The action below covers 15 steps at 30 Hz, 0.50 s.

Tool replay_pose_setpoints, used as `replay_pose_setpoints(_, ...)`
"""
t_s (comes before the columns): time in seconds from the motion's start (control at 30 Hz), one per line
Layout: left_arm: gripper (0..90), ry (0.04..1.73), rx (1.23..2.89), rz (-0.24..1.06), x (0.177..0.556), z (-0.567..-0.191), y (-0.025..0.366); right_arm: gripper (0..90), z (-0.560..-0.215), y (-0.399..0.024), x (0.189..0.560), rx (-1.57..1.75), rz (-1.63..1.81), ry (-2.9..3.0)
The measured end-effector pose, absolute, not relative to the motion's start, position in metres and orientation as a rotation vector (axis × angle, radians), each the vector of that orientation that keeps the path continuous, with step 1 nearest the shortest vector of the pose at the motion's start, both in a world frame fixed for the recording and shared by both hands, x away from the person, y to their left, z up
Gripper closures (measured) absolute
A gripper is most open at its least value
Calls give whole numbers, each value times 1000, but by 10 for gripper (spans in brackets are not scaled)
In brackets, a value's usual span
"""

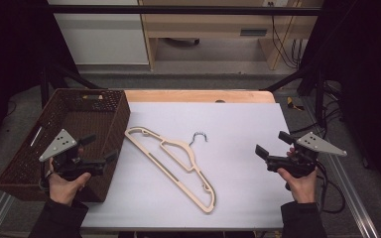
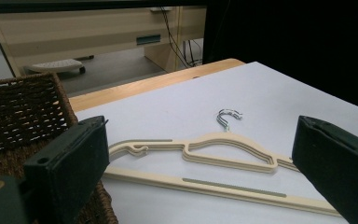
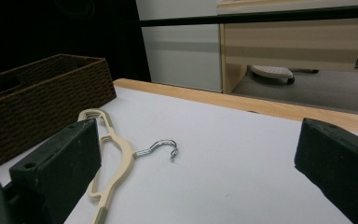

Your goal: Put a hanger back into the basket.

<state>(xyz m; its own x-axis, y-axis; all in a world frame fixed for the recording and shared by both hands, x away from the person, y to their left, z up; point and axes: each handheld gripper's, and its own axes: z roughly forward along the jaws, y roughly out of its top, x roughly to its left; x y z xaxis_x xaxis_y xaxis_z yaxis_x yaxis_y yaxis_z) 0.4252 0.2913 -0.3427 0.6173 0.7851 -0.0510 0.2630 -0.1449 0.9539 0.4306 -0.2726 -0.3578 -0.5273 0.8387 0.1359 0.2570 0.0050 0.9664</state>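
Observation:
A cream plastic hanger [image 1: 176,161] with a metal hook [image 1: 199,137] lies flat on the white table cover [image 1: 238,129], running from upper left to lower right. My left gripper [image 1: 100,148] hovers over the near right corner of the brown wicker basket [image 1: 30,163], jaws wide apart and empty, pointing toward the hanger [image 2: 223,154]. At the table's right side my right gripper [image 1: 272,145] is open too, aimed left at the hanger [image 3: 114,144] and its hook [image 3: 161,148], with nothing between its jaws.
The wicker basket [image 3: 37,98] fills the table's left side. A wooden table edge [image 1: 198,95] runs along the back. Beyond it stand a desk [image 1: 213,25] and cables [image 1: 285,44] on the floor. Metal frame rails [image 1: 357,198] flank the table.

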Motion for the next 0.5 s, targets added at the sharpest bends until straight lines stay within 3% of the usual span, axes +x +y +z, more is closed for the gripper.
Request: replay_pose_setpoints(0.5,44,863,1705,566,422,-343,292,52,-356,-236,436,1106,1433,1999)
